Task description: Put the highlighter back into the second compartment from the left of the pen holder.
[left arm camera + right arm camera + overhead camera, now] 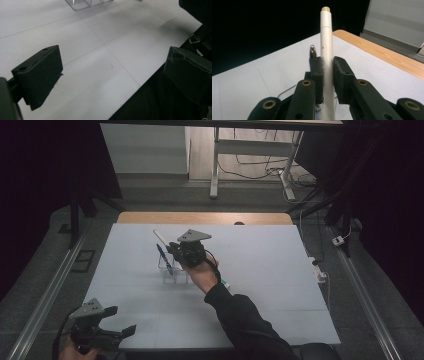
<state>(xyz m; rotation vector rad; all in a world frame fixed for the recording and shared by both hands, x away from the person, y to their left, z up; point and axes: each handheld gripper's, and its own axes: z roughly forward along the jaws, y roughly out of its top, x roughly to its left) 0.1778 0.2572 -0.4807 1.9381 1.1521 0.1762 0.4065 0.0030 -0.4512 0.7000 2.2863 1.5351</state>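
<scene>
Right gripper point(327, 82) pinches white pen point(326, 45) — blue pen point(312, 56) just beside.

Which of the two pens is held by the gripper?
The white pen, clamped between the right gripper's jaws. The blue pen with the silver tip stands free beside it, in the clear holder.

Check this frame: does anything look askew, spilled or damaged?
Nothing stands out. The right claw grips a white cylindrical pen over the clear plastic organizer, where a blue pen leans. The left claw is open above the white table.
</scene>
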